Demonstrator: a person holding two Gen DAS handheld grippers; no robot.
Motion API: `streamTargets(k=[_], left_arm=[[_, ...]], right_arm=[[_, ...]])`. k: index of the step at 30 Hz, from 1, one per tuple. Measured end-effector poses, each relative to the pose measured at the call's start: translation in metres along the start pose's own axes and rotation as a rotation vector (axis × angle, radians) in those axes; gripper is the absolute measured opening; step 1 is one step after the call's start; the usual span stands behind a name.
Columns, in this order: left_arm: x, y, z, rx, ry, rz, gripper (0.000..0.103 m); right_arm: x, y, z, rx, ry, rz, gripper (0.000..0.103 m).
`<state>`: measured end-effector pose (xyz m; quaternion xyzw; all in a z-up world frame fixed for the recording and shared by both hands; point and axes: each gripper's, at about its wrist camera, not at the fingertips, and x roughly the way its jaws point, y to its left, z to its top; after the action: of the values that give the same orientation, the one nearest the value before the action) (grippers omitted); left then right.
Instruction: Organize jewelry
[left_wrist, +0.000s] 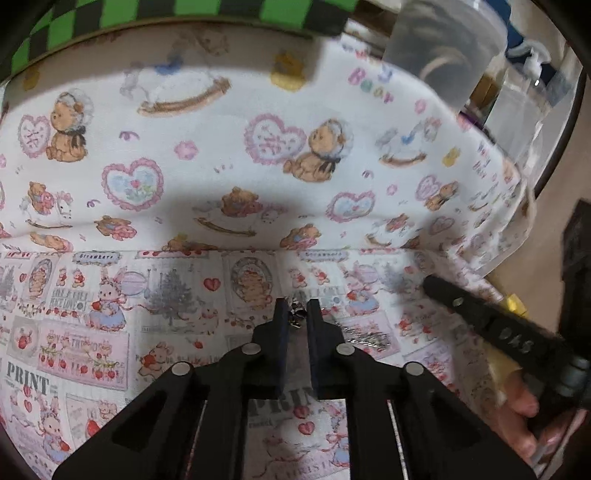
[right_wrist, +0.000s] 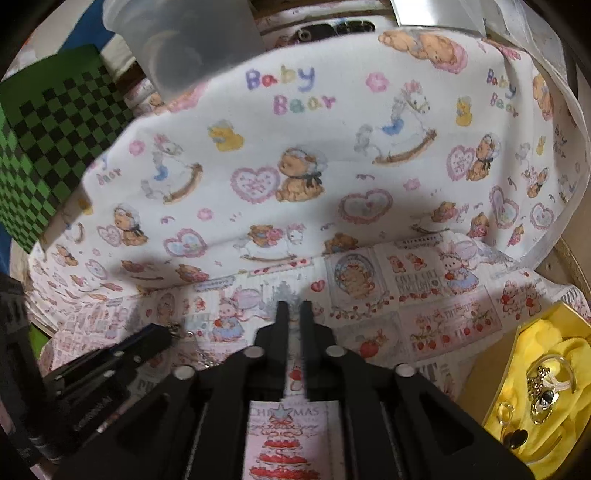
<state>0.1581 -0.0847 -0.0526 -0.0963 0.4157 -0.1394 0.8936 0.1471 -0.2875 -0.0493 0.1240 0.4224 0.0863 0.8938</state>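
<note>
Now my left gripper is clamped on the chain trailing rightward on the cloth, my right gripper nearly closed, empty, the yellow box right of it.

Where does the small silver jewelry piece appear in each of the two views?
Left wrist view: the silver piece is at lower centre, pinched at the tips of the left claw.
Right wrist view: it is at lower left, hanging at the tip of the left claw.
Shared landmark: the seam where the bear cloth meets the strawberry cloth, just beyond it in both.
</note>
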Motion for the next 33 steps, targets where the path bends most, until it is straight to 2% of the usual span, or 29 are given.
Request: streamTargets(k=[1, 7, 10, 12, 16, 19, 22, 24, 27, 31, 33], left_arm=[[-0.002, 0.002, 0.000, -0.010, -0.001, -0.022, 0.006], [-0.015, 0.029, 0.001, -0.157, 0.064, -0.151, 0.006], [-0.025, 0.042, -0.001, -0.197, 0.074, -0.178, 0.006], [-0.038, 0.051, -0.002, -0.208, 0.056, -0.184, 0.006], [-0.059, 0.060, -0.007, -0.181, -0.008, -0.120, 0.006], [-0.070, 0.068, -0.012, -0.178, -0.064, -0.093, 0.006], [-0.070, 0.071, -0.012, -0.171, -0.078, -0.062, 0.006], [-0.072, 0.071, -0.013, -0.141, -0.103, -0.012, 0.006], [-0.070, 0.068, -0.016, -0.112, -0.103, -0.003, 0.006], [-0.066, 0.057, -0.020, -0.055, -0.120, 0.076, 0.006], [-0.063, 0.054, -0.021, -0.032, -0.123, 0.115, 0.006]], right_arm=[[0.001, 0.001, 0.000, -0.002, 0.005, 0.001, 0.013], [-0.001, 0.007, -0.002, -0.025, -0.003, 0.032, 0.014], [0.002, 0.019, -0.005, -0.066, 0.019, 0.080, 0.016], [0.004, 0.032, -0.009, -0.125, 0.020, 0.072, 0.017], [0.005, 0.055, -0.020, -0.251, 0.026, 0.066, 0.030], [0.012, 0.063, -0.022, -0.279, 0.043, 0.026, 0.030], [0.024, 0.067, -0.024, -0.288, 0.092, 0.036, 0.030], [0.029, 0.073, -0.026, -0.315, 0.096, 0.019, 0.030], [0.032, 0.085, -0.032, -0.393, 0.089, -0.015, 0.030], [0.037, 0.096, -0.035, -0.406, 0.090, -0.015, 0.017], [0.037, 0.094, -0.034, -0.392, 0.092, -0.006, 0.016]])
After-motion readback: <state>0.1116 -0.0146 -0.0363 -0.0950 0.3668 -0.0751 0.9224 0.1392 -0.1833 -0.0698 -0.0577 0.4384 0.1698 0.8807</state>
